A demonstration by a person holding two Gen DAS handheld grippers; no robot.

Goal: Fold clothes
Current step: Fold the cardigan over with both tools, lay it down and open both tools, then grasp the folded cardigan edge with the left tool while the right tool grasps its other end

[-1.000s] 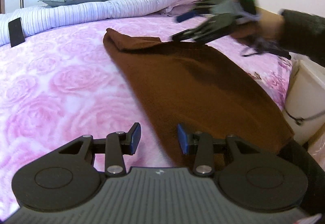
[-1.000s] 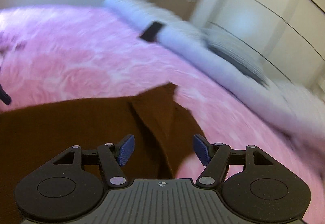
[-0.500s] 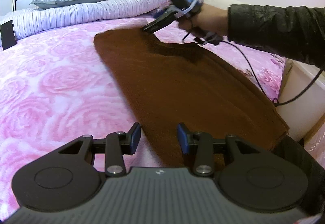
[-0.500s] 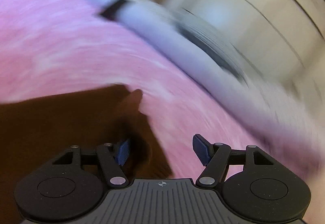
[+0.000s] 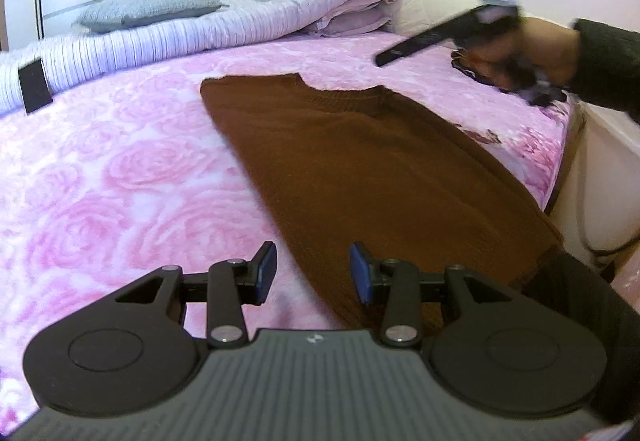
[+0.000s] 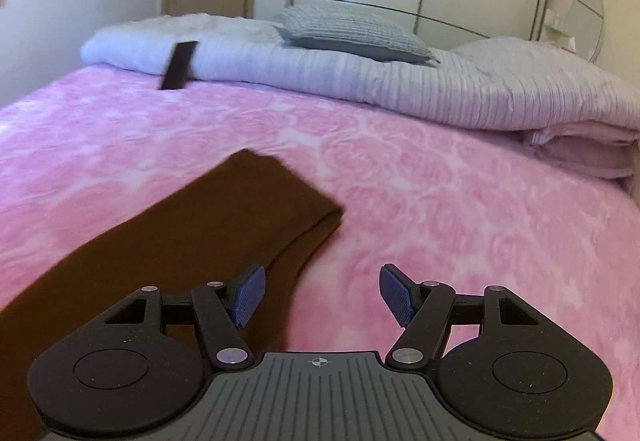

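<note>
- The brown sweater (image 5: 360, 169) lies flat on the pink rose-patterned blanket (image 5: 100, 181), neckline toward the pillows and hem toward the person; it looks narrowed to a long panel, likely so it can be doubled over end to end.
- The left gripper (image 5: 313, 273) hovers low at the hem's left corner, jaws apart and holding nothing, one blue pad over the blanket and the other over the knit (a good spot to pinch that corner, I judge).
- The right gripper (image 6: 322, 295) is raised above the neck end, jaws wide apart and empty; the folded shoulder edge sits just under its left pad.
- A grey pillow (image 6: 352, 35) and a dark phone-like slab (image 6: 178, 65) rest on the striped quilt (image 6: 440, 89), well apart from the sweater.
</note>
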